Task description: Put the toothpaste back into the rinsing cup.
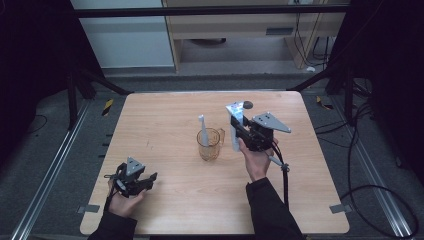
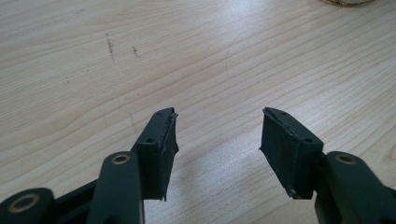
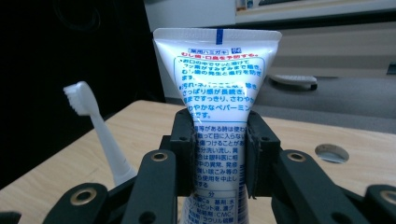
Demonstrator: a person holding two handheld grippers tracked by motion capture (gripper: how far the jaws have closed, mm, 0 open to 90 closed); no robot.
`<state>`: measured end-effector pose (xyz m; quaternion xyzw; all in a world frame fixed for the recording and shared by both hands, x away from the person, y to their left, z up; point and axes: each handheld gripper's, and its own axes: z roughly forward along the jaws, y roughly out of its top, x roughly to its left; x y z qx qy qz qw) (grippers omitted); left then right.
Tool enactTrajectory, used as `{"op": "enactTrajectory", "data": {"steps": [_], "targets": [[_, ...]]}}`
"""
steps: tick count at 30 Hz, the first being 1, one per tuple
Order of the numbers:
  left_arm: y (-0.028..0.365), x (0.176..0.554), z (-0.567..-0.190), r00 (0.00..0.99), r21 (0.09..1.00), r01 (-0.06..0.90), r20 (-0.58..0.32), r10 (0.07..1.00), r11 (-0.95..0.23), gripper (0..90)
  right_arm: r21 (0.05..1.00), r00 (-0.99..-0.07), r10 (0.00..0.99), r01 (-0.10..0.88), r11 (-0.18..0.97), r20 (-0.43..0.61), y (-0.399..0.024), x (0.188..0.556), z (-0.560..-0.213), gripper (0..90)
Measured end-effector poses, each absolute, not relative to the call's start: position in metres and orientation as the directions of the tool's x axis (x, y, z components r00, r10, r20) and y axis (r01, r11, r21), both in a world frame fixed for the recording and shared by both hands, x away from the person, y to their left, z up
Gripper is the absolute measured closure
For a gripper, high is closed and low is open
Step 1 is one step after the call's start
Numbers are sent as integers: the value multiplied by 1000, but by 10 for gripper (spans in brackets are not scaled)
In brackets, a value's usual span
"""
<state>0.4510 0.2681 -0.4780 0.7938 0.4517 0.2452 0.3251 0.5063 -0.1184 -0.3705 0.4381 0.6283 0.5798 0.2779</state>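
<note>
Pale wooden table (image 1: pixel 165 200) with rounded corners stands on a grey floor between dark rails, and most of its top is bare. Near its middle stands a clear amber glass mug (image 1: pixel 209 144) with a handle, and a white toothbrush (image 1: pixel 203 131) stands upright in it, bristles up. Just right of the mug, toward the table's right edge, the right gripper (image 1: pixel 239 131) holds a white plastic toothpaste tube (image 1: pixel 235 123) with blue print; its fingers (image 3: pixel 183 154) are closed on the tube's middle, pressing both flat sides. The tube's long axis runs upright, crimped end on top, lower end hanging above the table beside the mug's rim, apart from it. In the right gripper view the toothbrush shows to the left of the tube, so the mug's mouth lies a little sideways and below the tube. That hand is much the nearer to the mug. The left gripper (image 1: pixel 150 178) rests near the table's front left corner, well apart from the mug, its fingers (image 2: pixel 159 149) spread with nothing between them over bare wood. Open room lies all round the mug, so I judge a short sideways shift and a lowering would seat the tube beside the brush.
</note>
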Motion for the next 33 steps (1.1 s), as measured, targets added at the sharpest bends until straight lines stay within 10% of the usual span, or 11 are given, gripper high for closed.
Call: {"op": "enactTrajectory", "data": {"steps": [33], "targets": [[269,451,-477,470,746,550,95,877,-375,449,982,-490,855,154,-107,170,-66,551,-375,691]]}}
